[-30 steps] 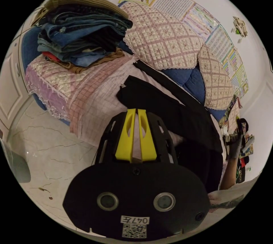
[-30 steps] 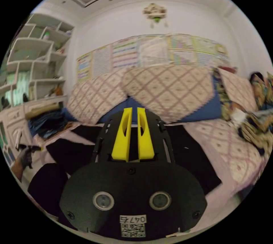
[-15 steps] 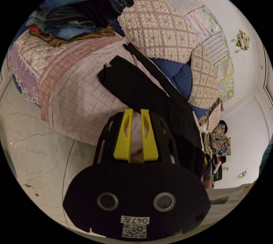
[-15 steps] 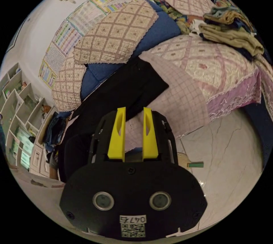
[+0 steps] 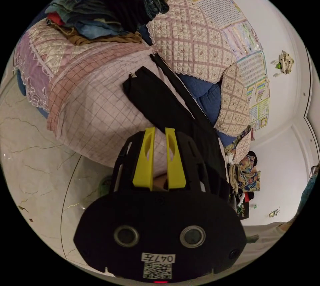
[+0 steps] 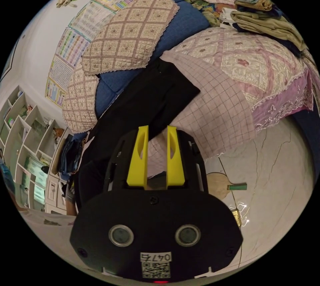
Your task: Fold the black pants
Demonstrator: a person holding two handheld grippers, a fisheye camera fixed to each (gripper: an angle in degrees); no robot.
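- Left gripper view: left claw has its yellow jaws a little apart w/ nothing between them, hanging over the front edge of the pink checked sheet on the sofa.
- Black pants lie as a long strip across that sheet; the near end has a small tag at one corner, and the rest runs off past the claw body toward the person.
- Stack of folded jeans & other clothes sits on the sofa arm, apart from the pants. Quilted cushions are behind.
- Right gripper view: right claw is also parted & empty, above the sheet's edge, just short of the pants' other end, which lies flat w/ a square corner.
- Loose heap of clothes is at the far end of the sofa; there's a flat wooden paddle-like thing on the marble floor.
- Judgement: pants look laid out lengthwise, no fold taken yet; step in hand is lining up for a grasp. Next move probably needs each claw brought down to its own end & closed on both layers, w/o catching the sheet.
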